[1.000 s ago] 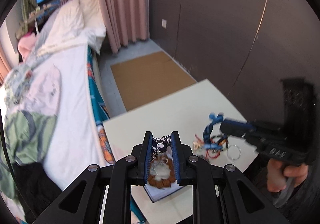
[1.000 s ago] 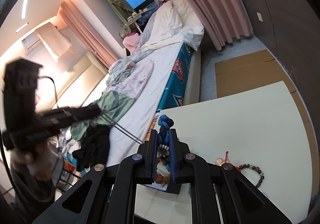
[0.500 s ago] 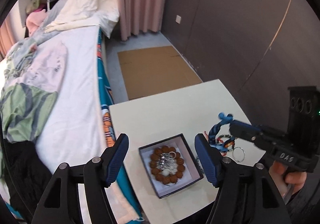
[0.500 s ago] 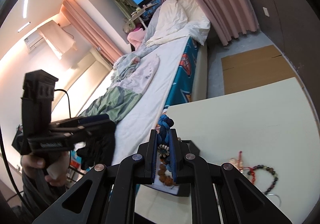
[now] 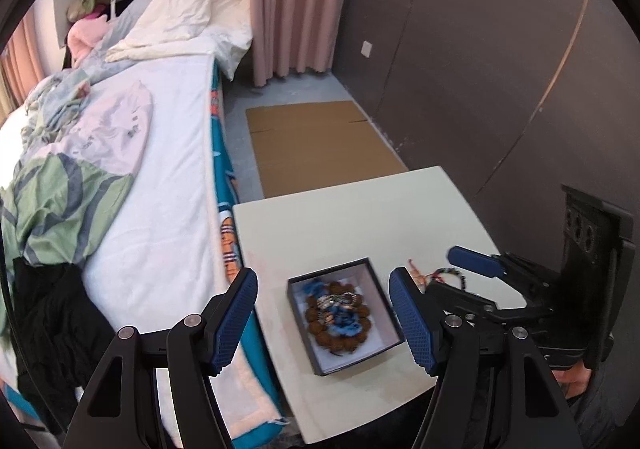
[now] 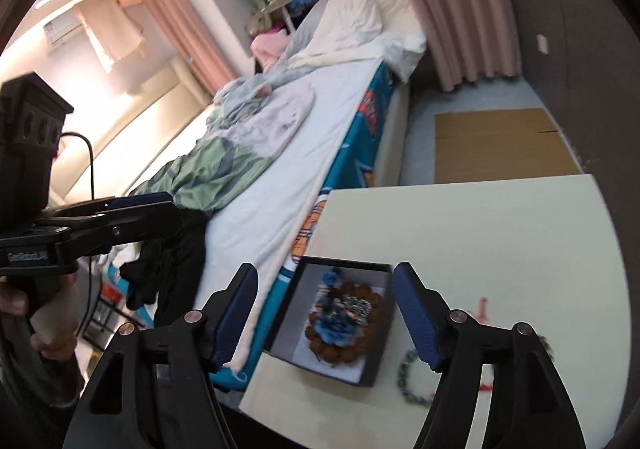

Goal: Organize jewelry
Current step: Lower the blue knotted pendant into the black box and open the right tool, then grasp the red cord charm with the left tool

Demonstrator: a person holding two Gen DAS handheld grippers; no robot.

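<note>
A black box [image 5: 384,353] with a white lining sits on the cream table [image 5: 352,217] near its left edge. In it lie a brown bead bracelet [image 5: 352,343], a silver chain and a blue braided cord [image 5: 348,325]. The box shows too in the right wrist view [image 6: 296,305], blurred. My left gripper [image 5: 324,313] is open and empty above the box. My right gripper [image 6: 326,317] is open and empty above the box. Loose on the table right of the box are a dark bead bracelet [image 5: 452,275] and a red cord [image 5: 416,271].
A bed [image 5: 168,153] with white sheets and crumpled clothes runs along the table's left side. A cardboard sheet [image 5: 316,145] lies on the floor beyond the table. A dark wall [image 5: 460,49] stands to the right.
My left gripper opened, let the silver chain into the box and drew back. My right gripper then opened and the blue braided cord now lies in the box.
</note>
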